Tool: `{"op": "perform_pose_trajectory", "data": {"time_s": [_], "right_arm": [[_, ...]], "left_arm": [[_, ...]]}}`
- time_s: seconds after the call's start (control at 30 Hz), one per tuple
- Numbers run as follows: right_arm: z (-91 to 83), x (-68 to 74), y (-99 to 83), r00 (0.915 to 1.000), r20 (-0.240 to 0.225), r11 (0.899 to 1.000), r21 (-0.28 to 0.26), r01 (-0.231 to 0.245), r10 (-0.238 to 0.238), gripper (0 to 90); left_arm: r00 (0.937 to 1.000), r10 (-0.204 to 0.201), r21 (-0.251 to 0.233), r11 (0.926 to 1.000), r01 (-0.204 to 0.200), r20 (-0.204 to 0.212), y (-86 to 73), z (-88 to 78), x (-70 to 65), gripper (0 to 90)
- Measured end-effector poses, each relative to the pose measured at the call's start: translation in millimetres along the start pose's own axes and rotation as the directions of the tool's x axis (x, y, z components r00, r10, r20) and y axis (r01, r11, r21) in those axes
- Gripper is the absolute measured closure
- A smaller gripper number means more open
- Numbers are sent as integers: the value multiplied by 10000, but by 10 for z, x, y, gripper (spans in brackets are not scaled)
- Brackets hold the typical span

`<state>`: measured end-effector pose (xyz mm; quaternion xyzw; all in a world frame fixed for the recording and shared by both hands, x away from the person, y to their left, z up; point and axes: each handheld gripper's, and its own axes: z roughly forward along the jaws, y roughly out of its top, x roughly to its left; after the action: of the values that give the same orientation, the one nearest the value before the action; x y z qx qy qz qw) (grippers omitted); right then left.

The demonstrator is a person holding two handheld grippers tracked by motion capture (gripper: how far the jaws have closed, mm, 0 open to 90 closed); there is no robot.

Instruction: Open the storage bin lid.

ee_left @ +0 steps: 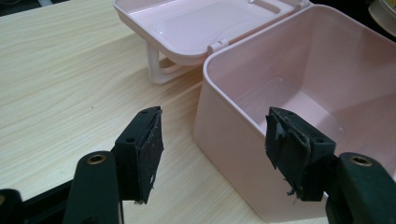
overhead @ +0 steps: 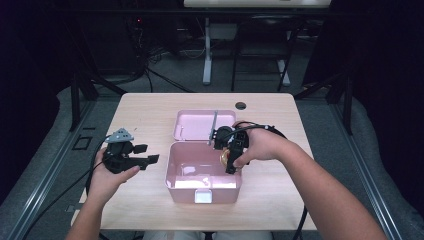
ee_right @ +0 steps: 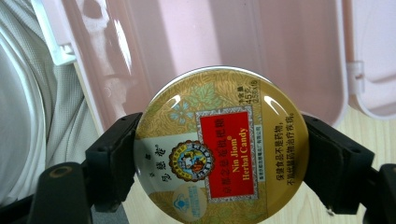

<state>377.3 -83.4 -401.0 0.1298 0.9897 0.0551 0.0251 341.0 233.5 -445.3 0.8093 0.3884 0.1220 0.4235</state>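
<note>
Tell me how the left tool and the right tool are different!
The right tool squeezes a round gold candy tin; the left tool holds nothing, its jaws wide apart. The right tool is over the open pink box; the left tool is beside it. Both have black jaws.

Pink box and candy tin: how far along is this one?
Done: the pink box stands open, lid folded back, and the round candy tin is already gripped in the right tool. In hand: the tin hangs over the box's right rim. Left: lowering it inside, releasing, probably closing the lid. The left tool waits open beside the box.
</note>
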Motion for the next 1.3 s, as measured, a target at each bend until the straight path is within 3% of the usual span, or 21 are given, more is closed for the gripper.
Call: {"op": "perform_pose_trajectory", "data": {"time_s": [0.53, 1.3], "right_arm": [[152, 45, 113, 9991, -71, 9989, 189, 428, -427, 200], [335, 42, 107, 9953, -186, 9953, 149, 956, -954, 200]], "left_arm": [[10000, 20, 4, 10000, -20, -8, -4, -2, 11, 365], [10000, -37, 79, 10000, 37, -19, -16, 25, 19, 365]]}}
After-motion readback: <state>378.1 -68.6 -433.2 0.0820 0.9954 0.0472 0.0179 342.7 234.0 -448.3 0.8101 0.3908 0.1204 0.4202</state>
